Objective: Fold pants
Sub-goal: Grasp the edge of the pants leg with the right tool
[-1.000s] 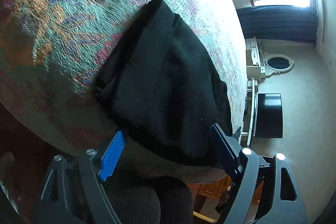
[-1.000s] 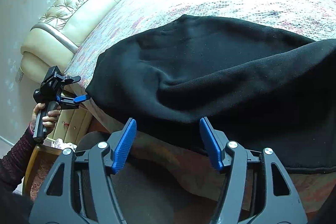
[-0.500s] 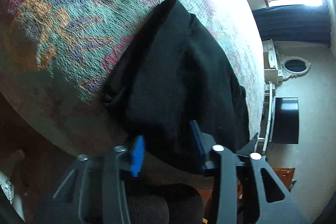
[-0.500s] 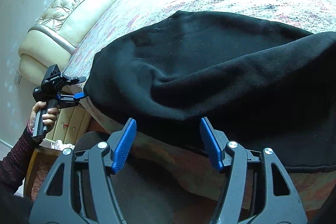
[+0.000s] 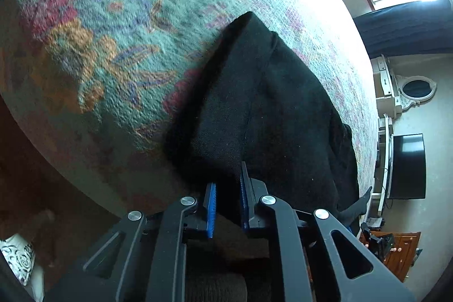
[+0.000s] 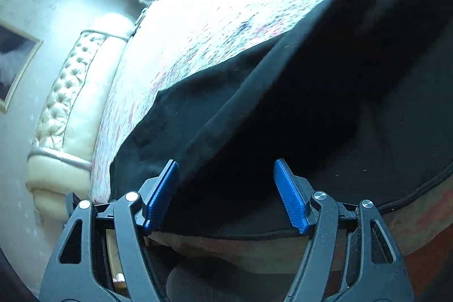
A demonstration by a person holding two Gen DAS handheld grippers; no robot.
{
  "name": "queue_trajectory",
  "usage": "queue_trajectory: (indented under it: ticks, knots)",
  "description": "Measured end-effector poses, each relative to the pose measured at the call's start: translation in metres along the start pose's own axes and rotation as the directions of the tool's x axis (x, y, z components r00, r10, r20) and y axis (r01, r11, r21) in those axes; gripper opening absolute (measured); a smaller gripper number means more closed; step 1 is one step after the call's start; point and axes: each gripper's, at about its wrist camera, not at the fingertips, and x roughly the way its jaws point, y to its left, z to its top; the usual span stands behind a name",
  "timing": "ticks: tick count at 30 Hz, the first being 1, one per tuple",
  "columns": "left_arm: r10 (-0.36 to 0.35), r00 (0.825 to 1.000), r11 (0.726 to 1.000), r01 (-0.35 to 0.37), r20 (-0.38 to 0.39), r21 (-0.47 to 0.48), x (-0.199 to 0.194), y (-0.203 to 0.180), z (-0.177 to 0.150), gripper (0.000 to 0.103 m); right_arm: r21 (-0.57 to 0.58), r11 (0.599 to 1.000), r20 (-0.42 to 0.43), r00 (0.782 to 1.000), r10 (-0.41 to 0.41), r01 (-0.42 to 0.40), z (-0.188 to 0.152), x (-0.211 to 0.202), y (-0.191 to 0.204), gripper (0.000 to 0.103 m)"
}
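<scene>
Since a second ago the left gripper (image 5: 228, 198) has clamped onto the black pants' (image 5: 271, 115) near edge. Right gripper (image 6: 226, 196), jaws just widening, has swung over the hem, unclenched. Pants lie on the floral bedspread (image 5: 113, 19).

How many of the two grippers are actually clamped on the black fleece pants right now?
1. The left gripper is shut on the black fleece pants' near edge; the right gripper stands open over them.
</scene>
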Motion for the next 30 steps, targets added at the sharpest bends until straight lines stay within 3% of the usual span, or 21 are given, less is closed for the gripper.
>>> queue_trajectory:
  ticks: [6, 9, 11, 15, 20, 23, 26, 27, 29, 30]
  knots:
    - [-0.024, 1.000, 1.000, 0.024, -0.011, -0.019, 0.002, 0.007, 0.001, 0.017, 0.161, 0.987, 0.168, 0.986, -0.024, -0.004, 0.036, -0.045, -0.043, 0.069]
    - [-0.047, 0.999, 0.998, 0.046, -0.014, -0.050, 0.003, 0.009, 0.001, 0.017, 0.226, 0.973, 0.279, 0.954, -0.111, 0.047, 0.074, -0.077, -0.063, 0.069]
    - [-0.067, 0.998, 0.995, 0.065, -0.016, -0.074, 0.004, 0.012, 0.001, 0.017, 0.251, 0.960, 0.311, 0.928, -0.203, 0.126, 0.107, -0.086, -0.070, 0.069]
    - [-0.101, 0.995, 0.989, 0.098, -0.022, -0.111, 0.005, 0.020, 0.002, 0.017, 0.275, 0.909, 0.288, 0.875, -0.388, 0.313, 0.170, -0.073, -0.073, 0.069]
    - [-0.120, 0.992, 0.985, 0.116, -0.028, -0.128, 0.004, 0.030, 0.005, 0.017, 0.286, 0.794, 0.154, 0.792, -0.590, 0.536, 0.223, -0.026, -0.084, 0.069]
    - [-0.131, 0.991, 0.982, 0.126, -0.031, -0.138, 0.004, 0.033, 0.007, 0.017, 0.315, 0.725, 0.071, 0.747, -0.661, 0.612, 0.230, -0.010, -0.110, 0.069]
    - [-0.147, 0.989, 0.978, 0.140, -0.033, -0.153, 0.003, 0.038, 0.005, 0.017, 0.321, 0.716, 0.069, 0.739, -0.671, 0.620, 0.235, -0.007, -0.124, 0.068]
    - [-0.151, 0.988, 0.977, 0.144, -0.033, -0.157, 0.003, 0.041, 0.004, 0.018, 0.315, 0.713, 0.071, 0.734, -0.675, 0.626, 0.235, -0.006, -0.125, 0.065]
    - [-0.157, 0.987, 0.975, 0.149, -0.033, -0.163, 0.002, 0.046, 0.004, 0.018, 0.286, 0.701, 0.070, 0.715, -0.695, 0.653, 0.236, -0.006, -0.125, 0.042]
    - [-0.158, 0.987, 0.975, 0.151, -0.033, -0.164, 0.004, 0.046, 0.006, 0.018, 0.274, 0.707, 0.074, 0.719, -0.691, 0.652, 0.236, -0.009, -0.127, 0.036]
